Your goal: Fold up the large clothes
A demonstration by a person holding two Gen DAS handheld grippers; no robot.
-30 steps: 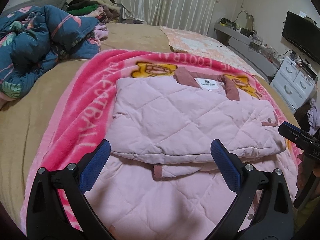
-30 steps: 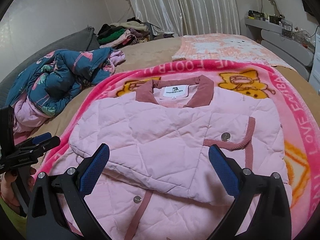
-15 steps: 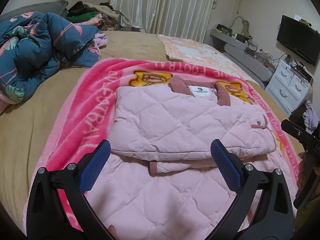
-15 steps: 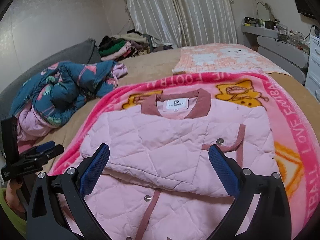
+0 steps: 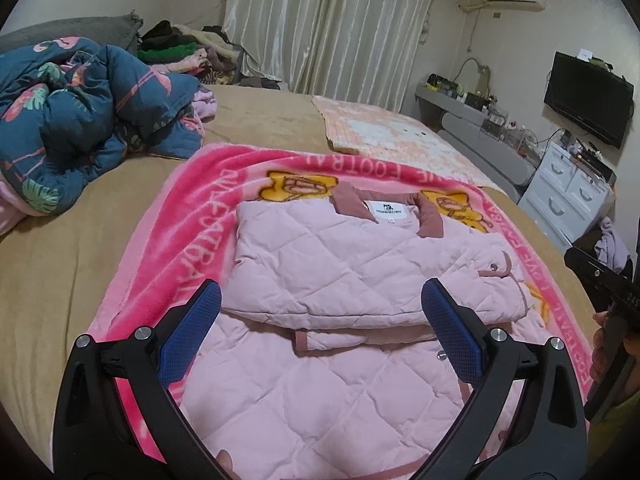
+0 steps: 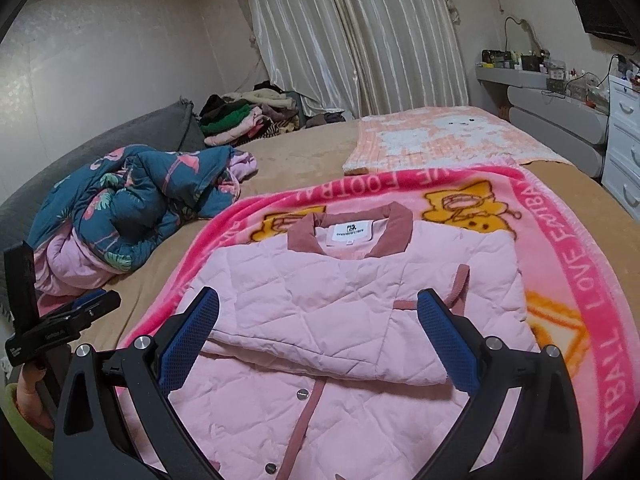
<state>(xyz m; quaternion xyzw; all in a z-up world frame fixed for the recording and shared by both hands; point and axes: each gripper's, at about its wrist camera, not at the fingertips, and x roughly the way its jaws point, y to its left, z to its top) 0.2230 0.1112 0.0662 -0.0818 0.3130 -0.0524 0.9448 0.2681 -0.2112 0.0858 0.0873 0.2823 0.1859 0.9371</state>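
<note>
A pink quilted jacket (image 5: 352, 272) with a dusty-rose collar lies on a bright pink blanket (image 5: 192, 224) on the bed. Its sleeves are folded in across the chest. It also shows in the right wrist view (image 6: 340, 304). My left gripper (image 5: 320, 332) is open and empty above the jacket's lower half. My right gripper (image 6: 320, 336) is open and empty above the same part, from the other side. The right gripper shows at the left wrist view's right edge (image 5: 600, 280). The left gripper shows at the right wrist view's left edge (image 6: 60, 320).
A blue flamingo quilt (image 5: 80, 120) is bunched at the bed's left. A peach blanket (image 6: 440, 136) lies beyond the pink one. A clothes pile (image 6: 248, 116) sits by the curtains. White drawers (image 5: 572, 196) and a TV (image 5: 588, 96) stand to the right.
Both grippers have pulled back and risen, so the jacket looks smaller and farther away. The jacket has not moved. Both grippers stay open.
</note>
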